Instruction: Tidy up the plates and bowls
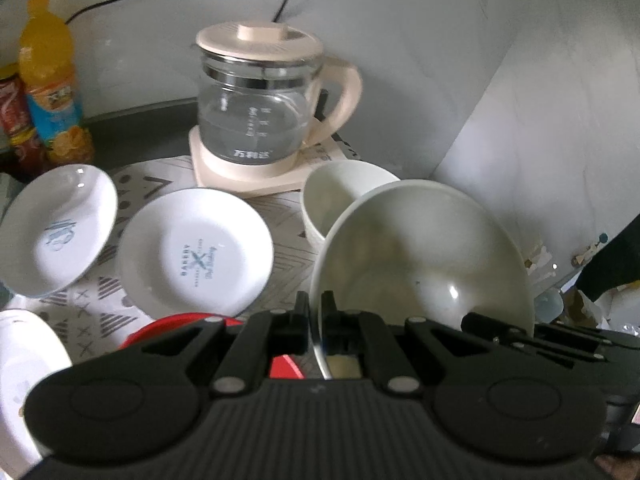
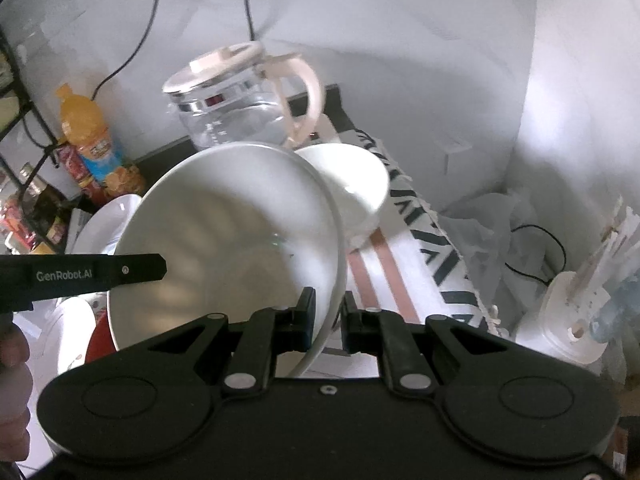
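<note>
A large white bowl (image 1: pixel 424 256) hangs tilted above the table, held by both grippers. My left gripper (image 1: pixel 316 303) is shut on its left rim, and my right gripper (image 2: pixel 328 301) is shut on the right rim of the same bowl (image 2: pixel 232 240). A smaller white bowl (image 1: pixel 344 196) stands just behind it on the patterned cloth. Two white plates (image 1: pixel 196 252) (image 1: pixel 56 232) lie to the left, the far one tilted. A third white plate (image 1: pixel 24 364) shows at the lower left. A red dish (image 1: pixel 192 324) is partly hidden under my left gripper.
A glass kettle (image 1: pixel 260 108) on a beige base stands at the back by the wall. An orange drink bottle (image 1: pixel 48 76) and a red can (image 1: pixel 16 120) stand at the back left. Crumpled plastic and a white stand (image 2: pixel 560 320) lie to the right.
</note>
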`<move>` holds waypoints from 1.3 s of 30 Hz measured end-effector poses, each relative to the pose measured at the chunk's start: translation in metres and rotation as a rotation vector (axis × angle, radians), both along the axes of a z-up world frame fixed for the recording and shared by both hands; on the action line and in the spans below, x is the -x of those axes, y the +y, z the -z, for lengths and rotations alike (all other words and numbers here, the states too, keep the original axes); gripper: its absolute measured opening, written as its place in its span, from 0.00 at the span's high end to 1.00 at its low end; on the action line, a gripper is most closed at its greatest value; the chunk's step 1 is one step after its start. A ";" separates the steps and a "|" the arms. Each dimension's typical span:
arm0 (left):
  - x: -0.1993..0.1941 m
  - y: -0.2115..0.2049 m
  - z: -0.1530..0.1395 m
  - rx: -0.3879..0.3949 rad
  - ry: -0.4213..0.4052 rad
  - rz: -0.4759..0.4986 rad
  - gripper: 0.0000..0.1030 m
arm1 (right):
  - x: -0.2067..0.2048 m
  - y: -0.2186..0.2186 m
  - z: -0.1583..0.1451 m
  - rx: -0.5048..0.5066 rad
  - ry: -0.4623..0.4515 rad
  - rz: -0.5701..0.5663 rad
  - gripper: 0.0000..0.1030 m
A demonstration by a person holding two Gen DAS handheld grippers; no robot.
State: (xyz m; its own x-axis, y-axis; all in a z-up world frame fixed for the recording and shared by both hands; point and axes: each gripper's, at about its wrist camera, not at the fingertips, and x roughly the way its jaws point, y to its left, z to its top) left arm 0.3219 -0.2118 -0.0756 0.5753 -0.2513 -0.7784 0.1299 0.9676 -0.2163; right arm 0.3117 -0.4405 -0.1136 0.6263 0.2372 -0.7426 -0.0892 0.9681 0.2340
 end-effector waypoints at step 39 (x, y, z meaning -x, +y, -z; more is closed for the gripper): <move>0.048 0.118 0.048 0.024 0.221 -0.242 0.93 | 0.017 0.121 0.020 0.079 0.103 -0.241 0.86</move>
